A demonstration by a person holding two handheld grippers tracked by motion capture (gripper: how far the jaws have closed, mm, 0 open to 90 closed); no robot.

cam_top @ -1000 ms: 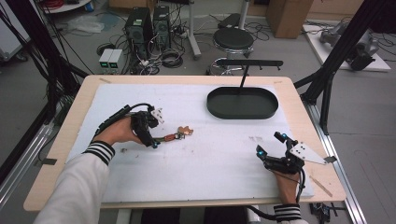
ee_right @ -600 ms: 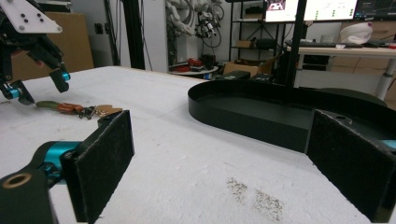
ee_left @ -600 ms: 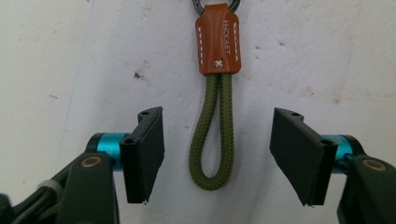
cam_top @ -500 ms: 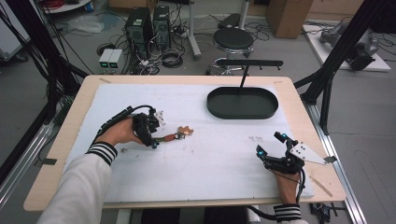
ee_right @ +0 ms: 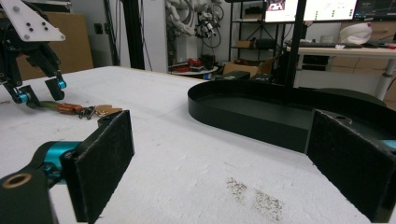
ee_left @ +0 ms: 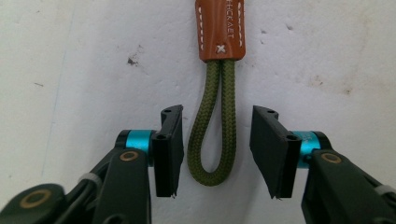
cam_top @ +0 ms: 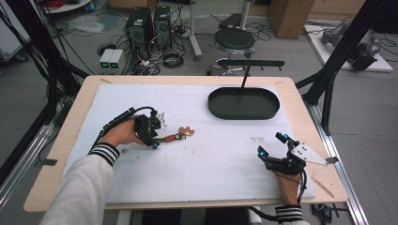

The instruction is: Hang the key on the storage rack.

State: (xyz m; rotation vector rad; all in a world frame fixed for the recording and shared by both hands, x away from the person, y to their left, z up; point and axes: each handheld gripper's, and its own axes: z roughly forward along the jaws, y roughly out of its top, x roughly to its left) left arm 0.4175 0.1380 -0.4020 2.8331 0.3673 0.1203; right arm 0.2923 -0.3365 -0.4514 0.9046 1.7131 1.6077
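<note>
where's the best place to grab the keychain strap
Grip the green cord loop below the brown leather tab, from above, fingers on either side. It lies flat, narrow and free at that end; the left gripper already straddles it, closing, not yet touching.

Even, bright overhead light is cast across the white counter [cam_top: 211, 159], and only faint, soft shadows are thrown. The high view is rendered soft and slightly grainy. In the left gripper view the cord loop [ee_left: 212, 135] is shown sharply; in the right gripper view the near pads are blurred.
</note>
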